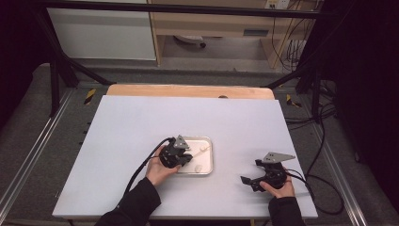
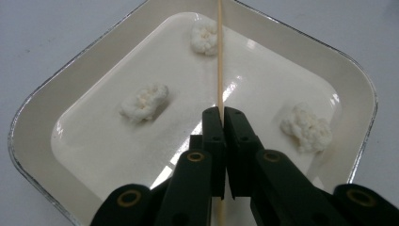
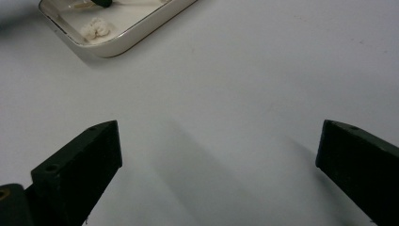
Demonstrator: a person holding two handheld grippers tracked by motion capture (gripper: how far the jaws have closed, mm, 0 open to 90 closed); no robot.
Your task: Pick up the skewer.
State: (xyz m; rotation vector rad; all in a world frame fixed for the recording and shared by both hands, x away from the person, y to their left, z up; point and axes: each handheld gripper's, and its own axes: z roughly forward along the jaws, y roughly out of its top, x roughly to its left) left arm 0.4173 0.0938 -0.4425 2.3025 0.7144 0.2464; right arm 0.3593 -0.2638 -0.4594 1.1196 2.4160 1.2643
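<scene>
Left claw pinching a thin stick over a tray of white lumps; right claw spread wide on the bare worktop.

At the left of the high view, the left claw (image 1: 185, 159) hangs over the near left part of a shallow cream tray (image 1: 207, 141), its jaws closed tight on a wooden stick (image 2: 219, 56). The left gripper view adds what the high view blurs: the stick runs straight ahead past one of three white crumbly lumps (image 2: 143, 101) lying apart on the tray floor. To the right, well apart from the tray, the right claw (image 1: 251, 172) sits low over the white worktop (image 1: 131, 127), jaws wide with nothing between them. Its own view catches a tray corner with one lump. Beyond the worktop are a black frame, grey floor and wooden furniture.
</scene>
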